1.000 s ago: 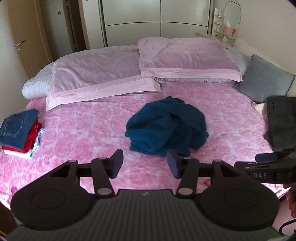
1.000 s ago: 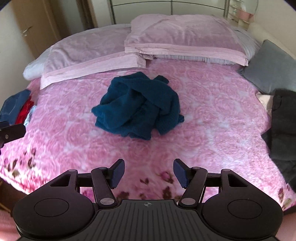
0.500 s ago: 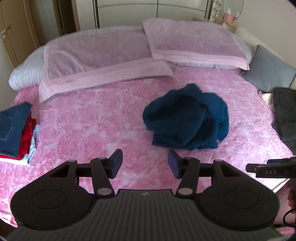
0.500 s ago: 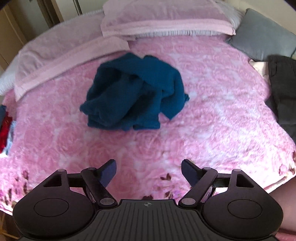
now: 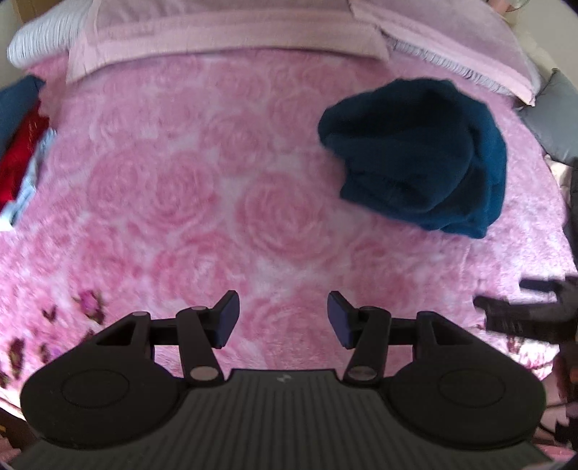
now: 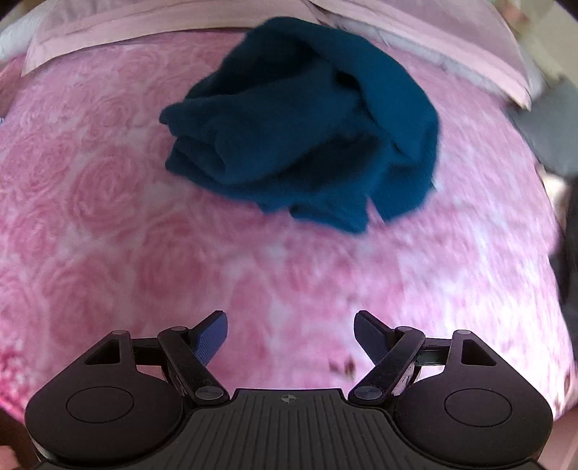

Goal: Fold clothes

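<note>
A crumpled dark teal garment (image 5: 419, 159) lies in a heap on the pink rose-patterned bedspread (image 5: 202, 202); it also shows in the right wrist view (image 6: 307, 126), ahead and slightly left of centre. My left gripper (image 5: 283, 318) is open and empty above bare bedspread, with the garment ahead to its right. My right gripper (image 6: 290, 338) is open wide and empty, a short way in front of the garment. The right gripper's tip (image 5: 520, 318) shows at the right edge of the left wrist view.
A stack of folded clothes (image 5: 21, 144), blue and red, sits at the bed's left edge. Pink pillows (image 5: 231, 29) line the head of the bed. A grey cushion (image 5: 556, 123) and a dark garment (image 6: 569, 246) lie at the right.
Both grippers have moved forward and down over the bed toward the teal garment, which now looks larger. The right gripper's jaws have opened wider.
</note>
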{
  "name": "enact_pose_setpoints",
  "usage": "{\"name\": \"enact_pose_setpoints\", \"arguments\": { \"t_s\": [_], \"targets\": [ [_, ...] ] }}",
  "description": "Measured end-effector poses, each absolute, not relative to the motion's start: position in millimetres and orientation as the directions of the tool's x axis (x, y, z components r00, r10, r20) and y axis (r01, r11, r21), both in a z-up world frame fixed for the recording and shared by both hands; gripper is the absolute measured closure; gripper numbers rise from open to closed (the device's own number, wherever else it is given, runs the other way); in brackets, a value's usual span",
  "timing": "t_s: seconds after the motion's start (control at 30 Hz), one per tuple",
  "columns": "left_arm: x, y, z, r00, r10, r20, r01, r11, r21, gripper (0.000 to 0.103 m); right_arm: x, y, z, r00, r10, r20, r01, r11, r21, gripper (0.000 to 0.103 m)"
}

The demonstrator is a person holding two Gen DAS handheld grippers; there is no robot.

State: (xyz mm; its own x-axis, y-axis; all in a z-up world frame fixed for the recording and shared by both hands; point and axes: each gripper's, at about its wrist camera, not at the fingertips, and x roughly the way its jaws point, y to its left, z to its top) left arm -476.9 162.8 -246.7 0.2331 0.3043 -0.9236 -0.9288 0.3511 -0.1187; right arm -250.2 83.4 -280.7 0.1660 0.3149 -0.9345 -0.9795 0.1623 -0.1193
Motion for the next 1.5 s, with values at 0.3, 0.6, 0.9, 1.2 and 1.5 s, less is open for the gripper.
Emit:
{"name": "enact_pose_setpoints", "arguments": {
  "t_s": [0.3,0.6,0.9,1.2,1.5],
  "targets": [
    [-491,174,-280,0.215,0.367,-0.905,-0.962,0.24,-0.131,0.053,-263,152,-316,0.188,0.524,-0.83,-0.98,0.159,-0.122,0.023],
    [-482,170,-289,0.159,0.401,-0.902,-0.974,0.211,-0.079,0.054,-231,151,-339,0.116,0.622,-0.775,-0.989,0.146,-0.032,0.089],
    [-436,158,-288,0.204,0.377,-0.904,-0.949,0.301,-0.089,0.056,-75,-1,-278,0.372,0.516,-0.772,-0.874,0.474,-0.106,0.094],
    [-374,141,-294,0.262,0.324,-0.909,-0.904,0.412,-0.114,0.056,0,-78,-291,0.46,0.319,-0.829,-0.752,0.636,-0.173,0.065],
    [-335,135,-292,0.286,0.293,-0.912,-0.853,0.512,-0.103,0.056,-51,-77,-316,0.339,0.381,-0.86,-0.86,0.495,-0.12,0.033]
  ]
}}
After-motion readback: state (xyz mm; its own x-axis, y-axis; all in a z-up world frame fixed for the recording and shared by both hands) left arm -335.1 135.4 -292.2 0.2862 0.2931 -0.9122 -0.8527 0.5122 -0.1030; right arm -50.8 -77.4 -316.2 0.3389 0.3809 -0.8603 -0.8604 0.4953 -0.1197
